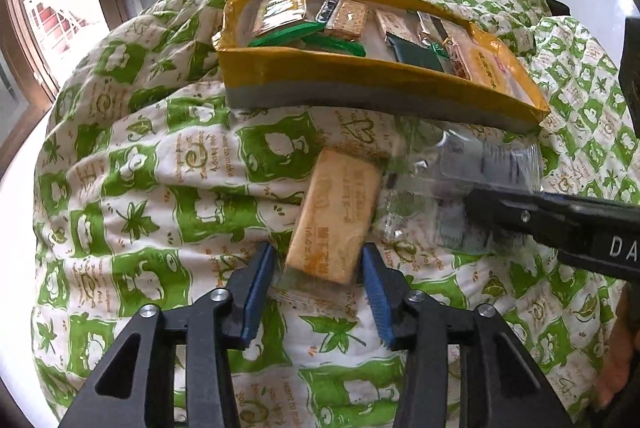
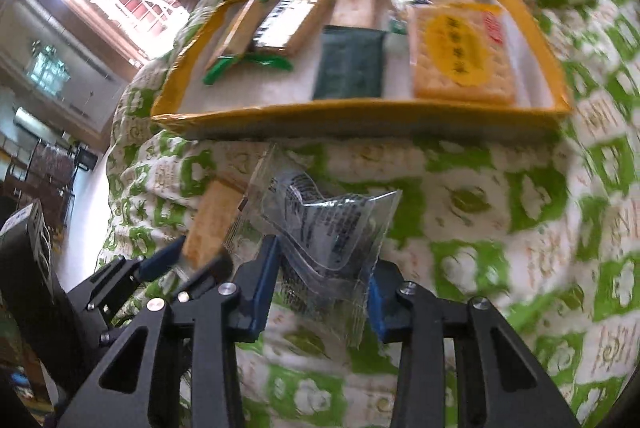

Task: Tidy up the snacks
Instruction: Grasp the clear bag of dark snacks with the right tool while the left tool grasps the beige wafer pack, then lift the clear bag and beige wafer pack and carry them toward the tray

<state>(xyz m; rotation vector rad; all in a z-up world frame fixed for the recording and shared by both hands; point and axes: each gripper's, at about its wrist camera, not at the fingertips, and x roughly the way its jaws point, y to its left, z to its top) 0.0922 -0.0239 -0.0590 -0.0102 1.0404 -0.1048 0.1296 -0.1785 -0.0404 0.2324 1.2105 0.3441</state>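
A quilt (image 1: 160,156) printed with green leaves and squares covers the soft, lumpy surface I am working over, with patterned glass doors and a bright window behind it. On the quilt sits a shallow yellow-rimmed cardboard tray (image 1: 360,84), already lined with wrapped snacks: cracker packs, a dark green packet (image 2: 348,66) and a large yellow-labelled cracker pack (image 2: 460,56).

I judge I am in the pick-up step, with both hands loaded at once. My left claw (image 1: 318,268) has narrowed onto the near end of a tan biscuit pack (image 1: 340,212), its blue pads at the pack's two sides; the pack looks flat, rigid and rectangular in a clear wrapper with orange lettering. My right claw (image 2: 324,280) is pinched on a clear plastic wrapper (image 2: 328,224) with dark print, crinkled and buckled between the pads; I cannot tell whether anything is inside it. Both items are just in front of the tray's near wall, side by side.

Next I would need to carry each one over that near wall and set it into a bare patch of the tray floor. The biscuit pack should travel stiffly; the flimsy wrapper may flop or slip, so it needs a firm hold.
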